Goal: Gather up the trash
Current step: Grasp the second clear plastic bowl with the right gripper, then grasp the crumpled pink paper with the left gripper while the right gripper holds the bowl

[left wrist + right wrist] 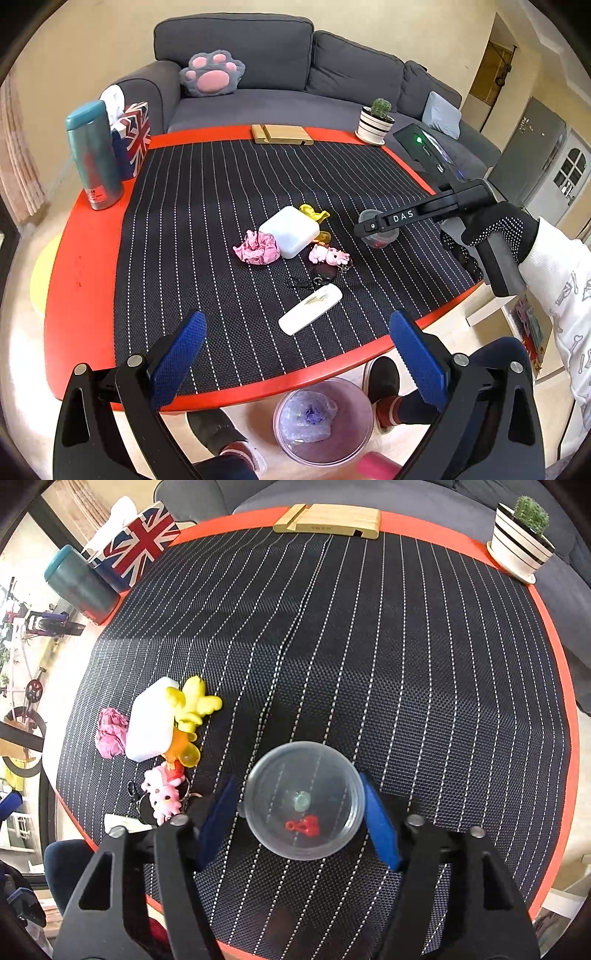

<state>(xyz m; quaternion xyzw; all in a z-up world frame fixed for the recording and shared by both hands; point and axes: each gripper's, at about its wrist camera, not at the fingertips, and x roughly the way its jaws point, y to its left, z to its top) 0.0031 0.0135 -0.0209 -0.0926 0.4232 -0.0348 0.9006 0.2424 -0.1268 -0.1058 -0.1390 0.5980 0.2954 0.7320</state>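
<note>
Trash mostly uncollected on the table [85, 280].
Our right tool [300, 819] brackets the clear capsule [303, 799], jaws apart; left tool [295, 354] spread wide; pink crumpled paper [256, 248] remains.

Grey sofa [280, 74] behind red table [81, 258]

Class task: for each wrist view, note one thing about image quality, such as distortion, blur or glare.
Left wrist view: fisheye bends the red table edge into a curve; dark vignette fills the corners. Right wrist view: mat stripes fan outward; the clear capsule looks soft with faint glare; window side overexposed.
</note>
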